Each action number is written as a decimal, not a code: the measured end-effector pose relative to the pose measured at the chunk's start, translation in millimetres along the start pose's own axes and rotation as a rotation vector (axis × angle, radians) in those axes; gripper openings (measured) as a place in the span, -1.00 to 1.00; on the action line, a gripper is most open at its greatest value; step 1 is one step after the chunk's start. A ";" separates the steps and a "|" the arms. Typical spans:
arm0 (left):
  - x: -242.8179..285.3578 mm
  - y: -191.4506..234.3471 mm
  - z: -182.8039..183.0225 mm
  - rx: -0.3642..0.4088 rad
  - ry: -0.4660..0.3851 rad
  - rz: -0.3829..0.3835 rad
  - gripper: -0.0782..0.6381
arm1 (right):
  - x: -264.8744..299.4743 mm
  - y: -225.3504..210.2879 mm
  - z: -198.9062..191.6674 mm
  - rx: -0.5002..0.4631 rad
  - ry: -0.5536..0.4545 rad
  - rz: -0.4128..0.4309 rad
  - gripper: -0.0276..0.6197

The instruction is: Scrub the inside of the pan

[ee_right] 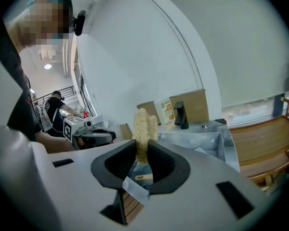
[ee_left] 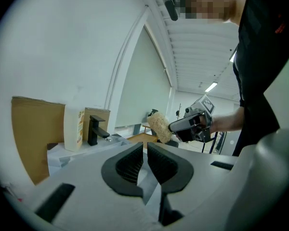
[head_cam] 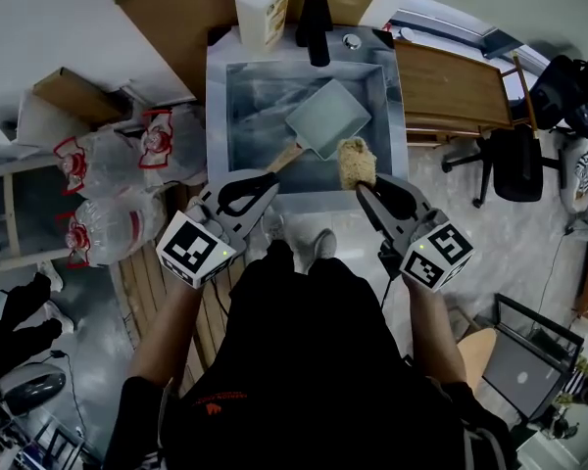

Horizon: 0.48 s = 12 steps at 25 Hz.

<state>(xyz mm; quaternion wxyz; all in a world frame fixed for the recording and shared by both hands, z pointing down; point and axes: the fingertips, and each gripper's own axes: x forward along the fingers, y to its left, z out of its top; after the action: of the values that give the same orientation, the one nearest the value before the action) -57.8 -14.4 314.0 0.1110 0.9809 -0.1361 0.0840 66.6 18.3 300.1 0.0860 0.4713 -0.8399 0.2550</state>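
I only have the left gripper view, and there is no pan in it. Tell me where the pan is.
Observer: The head view shows the pan lying in the sink, straight ahead of both tools.
Operator: Give me the handle's direction.
Observer: Its wooden handle points back toward the near edge, on the side of the left tool.
Operator: Now place the scrubber against the pan.
Observer: From above, the scrubber is over the sink's near right part, just beside the pan's near corner. The right gripper view shows the right tool with its jaws closed on it.
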 end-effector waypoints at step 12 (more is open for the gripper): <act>28.9 28.9 -20.2 -0.002 0.069 0.049 -0.67 | 32.7 -40.1 1.8 0.008 0.061 0.057 -0.66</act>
<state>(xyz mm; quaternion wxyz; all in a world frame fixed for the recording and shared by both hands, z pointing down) -41.4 -43.8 344.7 0.1146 0.9736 -0.1564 0.1205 82.5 -24.1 325.0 0.1024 0.4396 -0.8489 0.2749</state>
